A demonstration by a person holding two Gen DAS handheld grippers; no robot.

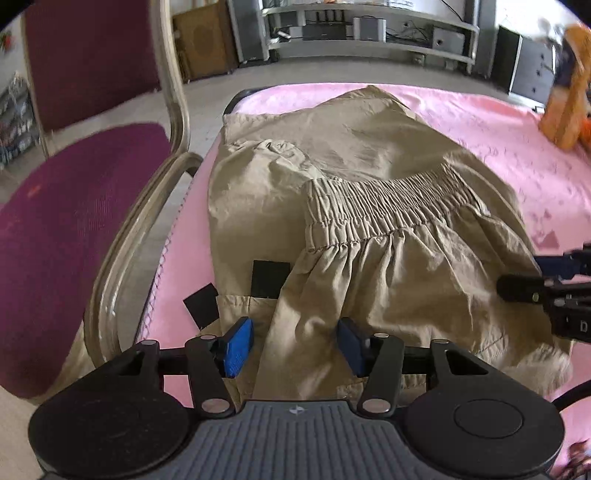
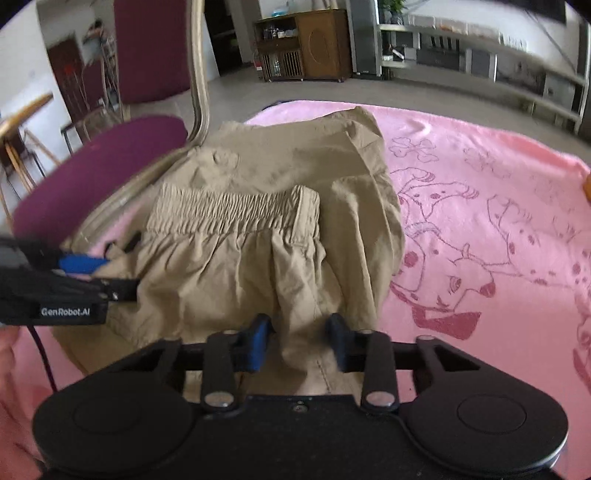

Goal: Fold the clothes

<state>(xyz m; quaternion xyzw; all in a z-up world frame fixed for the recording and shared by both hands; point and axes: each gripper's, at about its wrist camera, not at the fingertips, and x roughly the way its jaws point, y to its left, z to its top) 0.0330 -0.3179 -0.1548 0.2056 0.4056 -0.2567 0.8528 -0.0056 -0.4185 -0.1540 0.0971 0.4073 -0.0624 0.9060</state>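
Khaki trousers (image 1: 369,192) lie folded on a pink blanket (image 1: 498,122), the elastic waistband (image 1: 391,214) lying across the top. They also show in the right wrist view (image 2: 258,229). My left gripper (image 1: 295,345) is open, its blue pads either side of a fold at the cloth's near edge. My right gripper (image 2: 297,341) is open just above the near edge of the trousers. The right gripper shows at the right edge of the left wrist view (image 1: 546,284); the left gripper shows at the left of the right wrist view (image 2: 99,273).
A maroon chair (image 1: 85,206) with a metal frame stands against the table's left side. An orange toy (image 1: 569,92) sits at the far right of the blanket. The blanket carries a dog drawing (image 2: 461,273). Shelves with electronics (image 1: 369,33) line the back wall.
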